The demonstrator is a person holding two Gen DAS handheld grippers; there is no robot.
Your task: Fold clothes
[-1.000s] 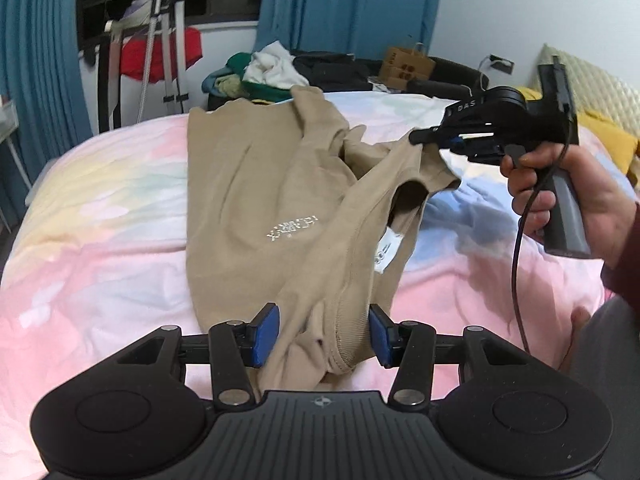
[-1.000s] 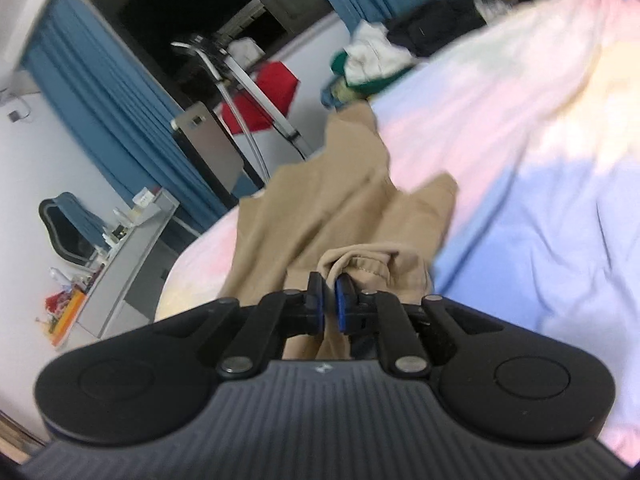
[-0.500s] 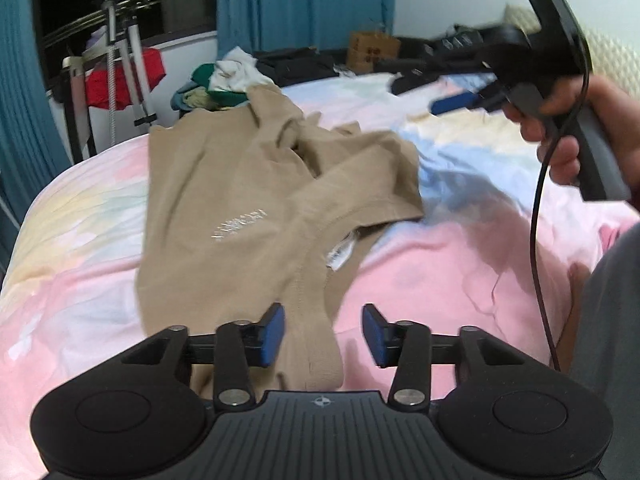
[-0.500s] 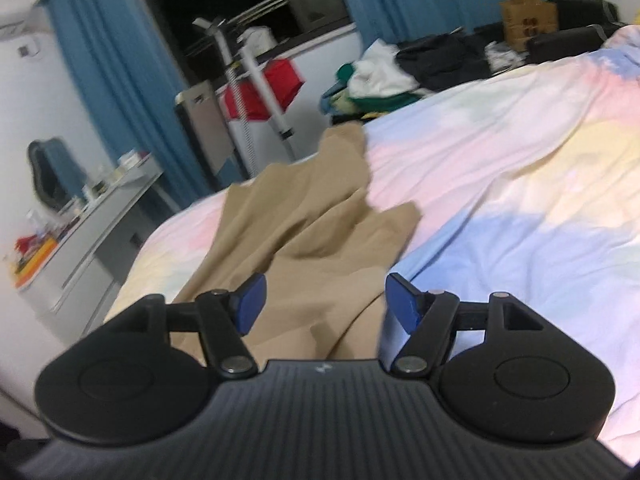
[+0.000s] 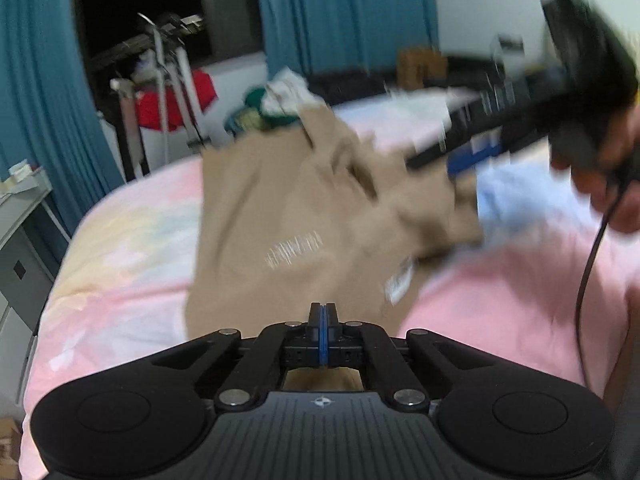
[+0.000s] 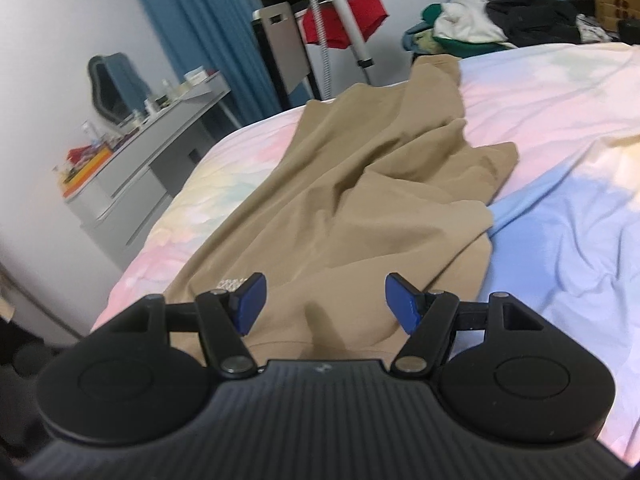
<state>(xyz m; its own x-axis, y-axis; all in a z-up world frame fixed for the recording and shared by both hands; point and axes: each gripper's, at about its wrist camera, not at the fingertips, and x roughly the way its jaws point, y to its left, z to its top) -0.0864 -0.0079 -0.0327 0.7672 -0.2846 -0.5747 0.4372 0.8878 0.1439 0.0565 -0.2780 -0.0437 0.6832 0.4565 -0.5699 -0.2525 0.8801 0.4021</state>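
Left wrist view is blurred: the left gripper (image 5: 319,322) has just closed, fingers pinched, seemingly on the shirt (image 5: 304,216) hem on the bed (image 5: 120,248). Right gripper (image 6: 322,300) hovers wide, empty; a thin pinch could slip.

We count one tan shirt (image 6: 360,200) on one bed (image 6: 560,120), two grippers (image 5: 319,320) (image 6: 322,300), one desk (image 6: 160,136).
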